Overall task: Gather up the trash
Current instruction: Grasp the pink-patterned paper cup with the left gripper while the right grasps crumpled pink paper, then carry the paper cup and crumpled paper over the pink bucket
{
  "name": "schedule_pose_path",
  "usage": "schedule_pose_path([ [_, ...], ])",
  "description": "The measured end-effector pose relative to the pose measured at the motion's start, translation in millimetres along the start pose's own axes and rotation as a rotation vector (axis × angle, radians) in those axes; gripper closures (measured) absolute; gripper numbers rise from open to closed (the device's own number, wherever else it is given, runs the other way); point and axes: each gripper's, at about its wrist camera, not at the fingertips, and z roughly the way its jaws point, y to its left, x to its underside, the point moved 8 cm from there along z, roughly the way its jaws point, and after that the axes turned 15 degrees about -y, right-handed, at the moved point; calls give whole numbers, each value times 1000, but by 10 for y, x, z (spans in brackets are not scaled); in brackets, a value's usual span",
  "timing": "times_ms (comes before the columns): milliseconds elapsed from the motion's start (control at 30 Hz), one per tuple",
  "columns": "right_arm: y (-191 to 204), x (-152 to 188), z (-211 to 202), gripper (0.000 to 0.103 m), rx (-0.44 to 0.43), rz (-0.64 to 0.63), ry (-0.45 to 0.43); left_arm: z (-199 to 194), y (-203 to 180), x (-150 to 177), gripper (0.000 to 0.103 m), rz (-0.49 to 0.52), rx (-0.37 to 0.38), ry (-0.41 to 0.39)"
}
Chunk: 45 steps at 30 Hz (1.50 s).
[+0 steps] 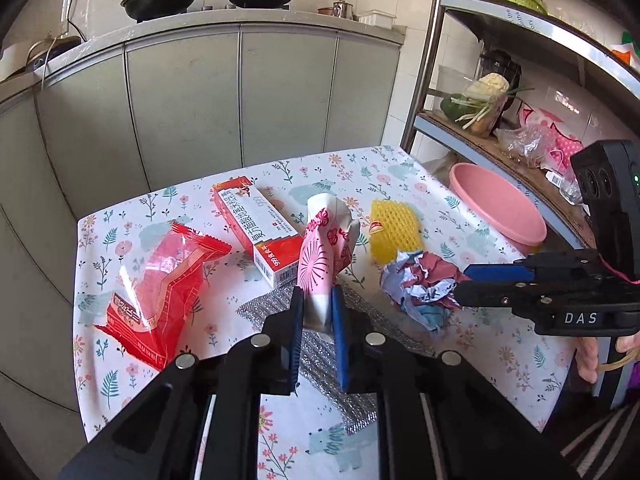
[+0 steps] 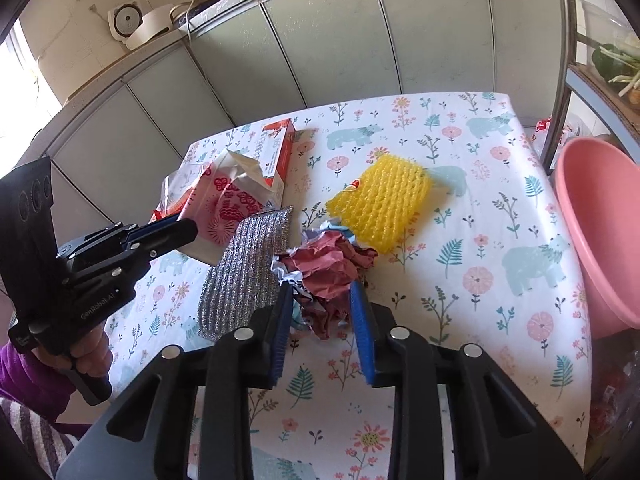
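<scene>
My left gripper (image 1: 317, 300) is shut on a crushed pink-and-white paper cup (image 1: 322, 256), which stands tilted above a silver scouring pad (image 1: 320, 344); the cup also shows in the right wrist view (image 2: 224, 208). My right gripper (image 2: 322, 296) has its jaws on both sides of a crumpled red, white and blue paper ball (image 2: 330, 276), touching it; the ball also shows in the left wrist view (image 1: 420, 284). A red snack wrapper (image 1: 160, 284), a red-and-white medicine box (image 1: 256, 228) and a yellow foam net (image 1: 394, 232) lie on the floral tablecloth (image 1: 400, 176).
A pink plastic basin (image 2: 600, 232) sits just off the table's right edge, under a metal rack (image 1: 520, 40) with vegetables and bags. Grey cabinet doors (image 1: 240, 100) stand behind the table. The tablecloth (image 2: 500, 240) spreads to the right of the trash.
</scene>
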Motion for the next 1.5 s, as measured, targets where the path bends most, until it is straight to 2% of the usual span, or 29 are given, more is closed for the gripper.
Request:
schedule_pose_path([
  [233, -82, 3, -248, 77, 18, -3, -36, -134, -114, -60, 91, -6, 2, -19],
  [400, -138, 91, -406, 77, 29, -19, -32, -210, -231, -101, 91, 1, 16, -31],
  [567, -238, 172, -533, 78, 49, -10, -37, -224, -351, -140, 91, 9, 32, -37],
  [800, -345, 120, -681, 78, 61, 7, -80, -203, -511, -240, 91, 22, 49, -50],
  [1133, -573, -46, -955, 78, 83, 40, -166, -11, -887, -443, 91, 22, 110, -63],
  [1500, -1011, -268, -1270, 78, 155, 85, -260, 259, -1361, -683, 91, 48, 180, -76],
])
